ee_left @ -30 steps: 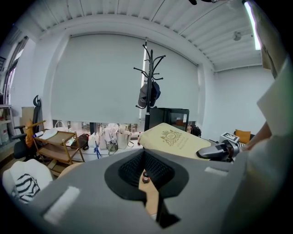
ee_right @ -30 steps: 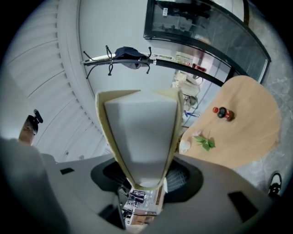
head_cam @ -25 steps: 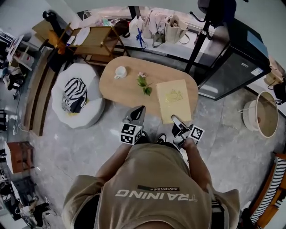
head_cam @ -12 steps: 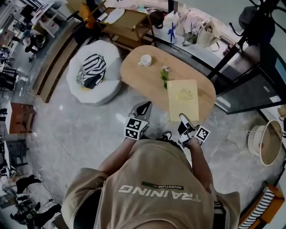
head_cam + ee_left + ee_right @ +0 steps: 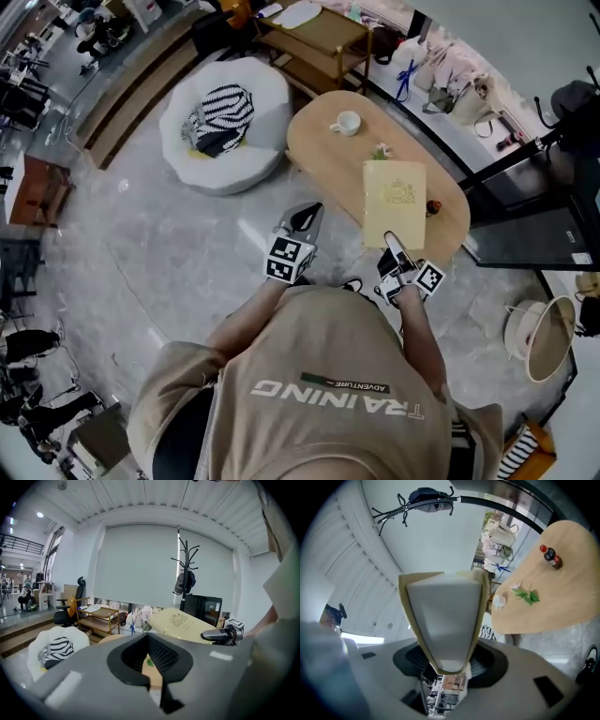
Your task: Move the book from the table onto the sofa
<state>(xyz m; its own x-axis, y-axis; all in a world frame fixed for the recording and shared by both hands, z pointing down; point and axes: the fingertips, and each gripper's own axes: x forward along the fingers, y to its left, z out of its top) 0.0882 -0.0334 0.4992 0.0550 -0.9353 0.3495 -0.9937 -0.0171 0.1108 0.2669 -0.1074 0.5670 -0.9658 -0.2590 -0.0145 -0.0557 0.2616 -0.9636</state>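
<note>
Book [image 5: 394, 192]: pale yellow, flat and thin, with a gold drawing on its cover.
Book edge: seen end-on in the right gripper view, the yellow cover wraps round a pale block of pages.
Where the book is: held up in the air and tilted, over the near end of the table [image 5: 323, 141].
Right gripper [image 5: 394, 258]: its fingers are spread wide and clamped on the near edge of the book, one on each side.
Left gripper [image 5: 305, 217]: its fingers are closed together with nothing in them; it is out to the left of the book, over the floor.
On the table: a white cup [image 5: 347, 122], a small flower with green leaves [image 5: 380, 150], and a little dark bottle with a red cap [image 5: 551, 557].
Sofa [image 5: 253, 159]: white, round and soft, left of the table, with a black-and-white striped bag [image 5: 220, 117] lying on it.
</note>
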